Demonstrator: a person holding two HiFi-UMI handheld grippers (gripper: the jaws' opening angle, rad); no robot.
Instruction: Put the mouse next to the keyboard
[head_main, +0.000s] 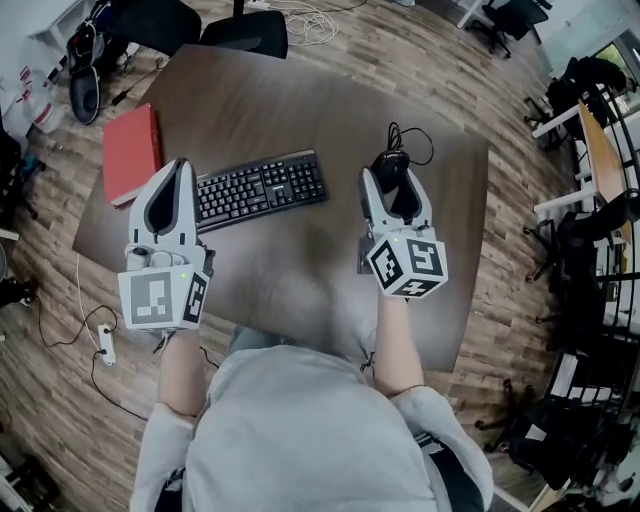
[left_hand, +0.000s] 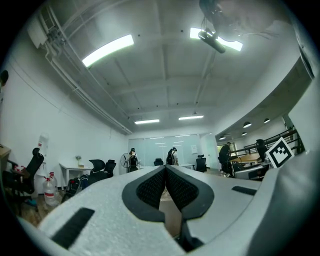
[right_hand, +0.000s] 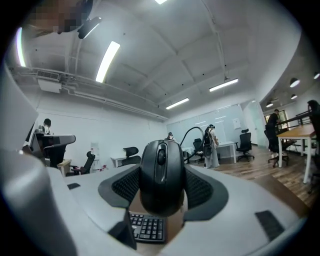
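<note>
Dark bench (head_main: 290, 260), keyboard (head_main: 262, 187) lying mid-surface. Right gripper (head_main: 391, 180) is clamped on the mouse (right_hand: 161, 175), held to the right of the keyboard with a gap between them. It looks lifted, so pickup seems done and set-down remains. Mouse's long axis runs along the jaws, with wheel end and cable (head_main: 412, 138) pointing away from the person. Left gripper (left_hand: 165, 175) is pinched together, empty.

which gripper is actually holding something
The right gripper: it is shut on the black mouse. The left gripper is shut too, but with nothing between its jaws.
</note>
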